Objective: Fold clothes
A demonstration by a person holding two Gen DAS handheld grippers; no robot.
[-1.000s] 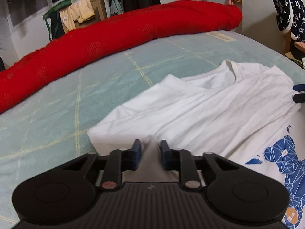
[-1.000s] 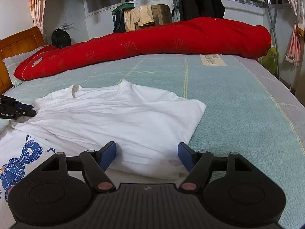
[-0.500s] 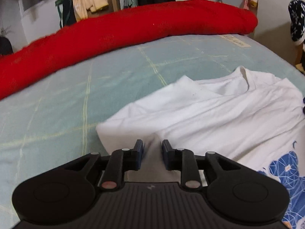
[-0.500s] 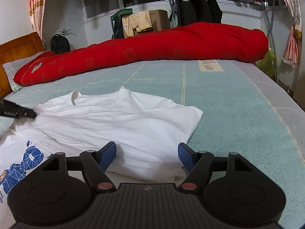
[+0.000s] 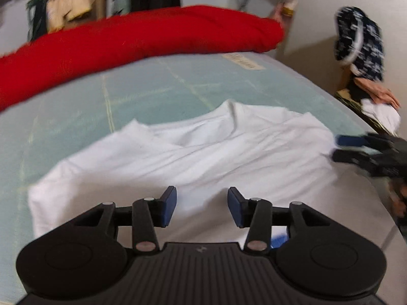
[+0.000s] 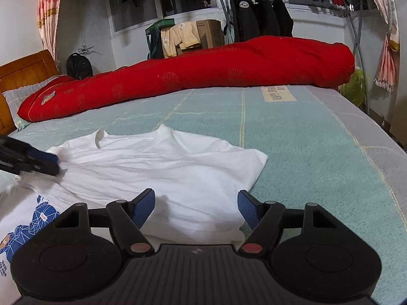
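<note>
Bed (image 6: 305, 157): white tee (image 5: 203, 157) beneath both open jaws.

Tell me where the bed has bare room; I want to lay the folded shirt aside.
Bare green mattress lies right of the white T-shirt, running out to the bed's edge. A second strip lies between the shirt's collar and the red quilt roll. It is crowded on the left, where the left claw hovers over the shirt's printed part.

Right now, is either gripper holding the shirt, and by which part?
Nothing is held. The left gripper has just been opening, its jaws apart over the white T-shirt without pinching it. The right gripper is open too.
</note>
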